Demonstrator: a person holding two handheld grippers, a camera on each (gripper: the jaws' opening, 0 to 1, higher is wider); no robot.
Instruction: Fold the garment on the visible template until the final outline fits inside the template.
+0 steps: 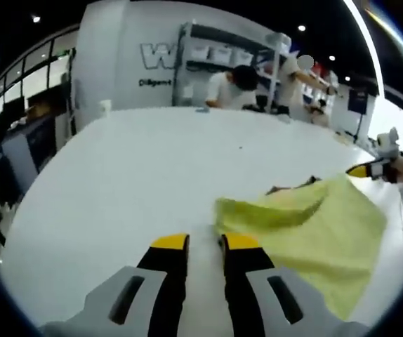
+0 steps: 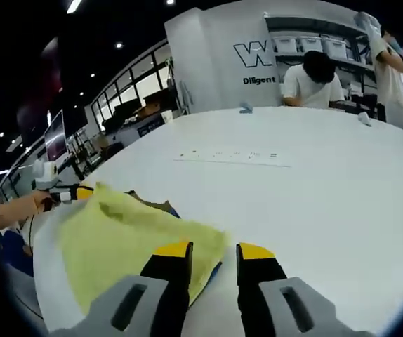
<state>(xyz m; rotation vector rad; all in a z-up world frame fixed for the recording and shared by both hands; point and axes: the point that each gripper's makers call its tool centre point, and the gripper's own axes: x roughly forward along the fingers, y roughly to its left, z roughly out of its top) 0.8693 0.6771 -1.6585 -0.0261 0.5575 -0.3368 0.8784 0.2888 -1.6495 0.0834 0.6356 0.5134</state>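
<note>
A yellow garment (image 1: 307,232) lies rumpled and partly folded on the white table (image 1: 138,182), just right of my left gripper (image 1: 205,242). That gripper is open, with bare table between its yellow-tipped jaws. In the right gripper view the garment (image 2: 131,239) spreads to the left of my right gripper (image 2: 214,250), which is also open; its left jaw overlaps the cloth's near edge. A thin blue edge (image 2: 215,270), perhaps the template, peeks out under the cloth. Beyond the garment I see the right gripper (image 1: 366,170) and, in the other view, the left gripper (image 2: 78,191).
A dark brown patch (image 1: 289,188) shows at the garment's far edge. A pale strip with marks (image 2: 233,156) lies mid-table. Two people (image 1: 233,88) stand at the table's far side before shelves of bins (image 1: 222,53). The table's rim (image 2: 47,281) runs close beside the garment.
</note>
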